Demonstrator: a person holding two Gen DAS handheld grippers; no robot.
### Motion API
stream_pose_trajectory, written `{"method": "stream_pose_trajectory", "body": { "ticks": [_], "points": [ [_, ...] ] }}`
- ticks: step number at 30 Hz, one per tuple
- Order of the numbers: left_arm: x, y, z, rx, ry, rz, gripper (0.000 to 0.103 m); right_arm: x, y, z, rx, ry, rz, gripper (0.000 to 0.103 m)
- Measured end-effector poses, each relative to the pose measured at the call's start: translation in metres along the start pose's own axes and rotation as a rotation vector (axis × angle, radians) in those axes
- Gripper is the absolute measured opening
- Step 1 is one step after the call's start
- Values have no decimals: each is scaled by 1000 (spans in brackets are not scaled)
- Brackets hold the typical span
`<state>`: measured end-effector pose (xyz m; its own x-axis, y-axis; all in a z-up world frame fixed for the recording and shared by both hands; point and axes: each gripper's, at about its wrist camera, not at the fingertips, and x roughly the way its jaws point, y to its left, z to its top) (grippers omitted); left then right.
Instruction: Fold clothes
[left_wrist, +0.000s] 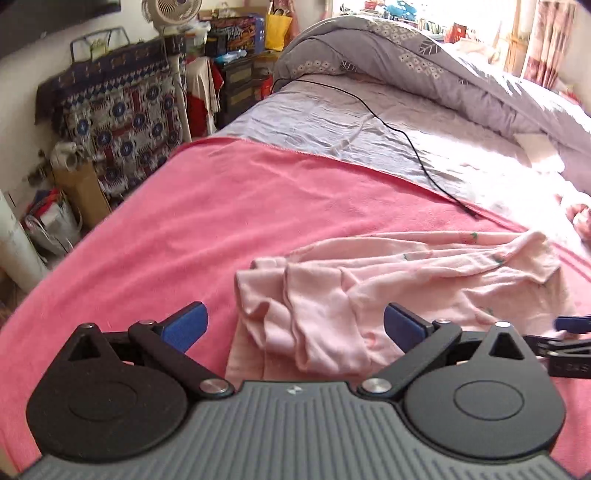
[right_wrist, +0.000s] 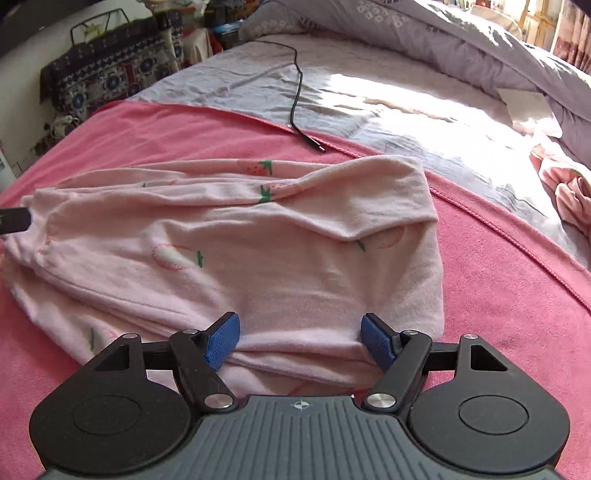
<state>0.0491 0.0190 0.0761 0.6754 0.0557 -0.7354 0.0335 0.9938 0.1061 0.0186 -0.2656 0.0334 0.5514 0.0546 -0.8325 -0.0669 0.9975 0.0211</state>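
Pink garment (right_wrist: 258, 266) on pink blanket (right_wrist: 498, 295), right claw (right_wrist: 300, 341) apparently open

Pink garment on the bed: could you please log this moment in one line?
pink garment: part-folded on pink blanket | left gripper: open | right gripper: open

Rumpled pink strawberry-print garment (right_wrist: 236, 258) on blanket (right_wrist: 498, 295)

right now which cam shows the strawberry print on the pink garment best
The right wrist view: the pink garment fills the frame and its strawberries with green leaves read clearly. The left wrist view shows the same garment smaller and bunched, with only faint green specks of the print.
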Motion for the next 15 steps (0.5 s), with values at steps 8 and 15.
{"method": "stream_pose_trajectory", "body": {
  "ticks": [8, 15],
  "points": [
    [42, 34, 11, -83, 117, 124, 103, -37, -19, -16, 41, -73, -9, 74],
    [45, 37, 4, -69, 174, 236, 103, -23, -48, -4, 39, -104, -171, 75]
  ]
}}
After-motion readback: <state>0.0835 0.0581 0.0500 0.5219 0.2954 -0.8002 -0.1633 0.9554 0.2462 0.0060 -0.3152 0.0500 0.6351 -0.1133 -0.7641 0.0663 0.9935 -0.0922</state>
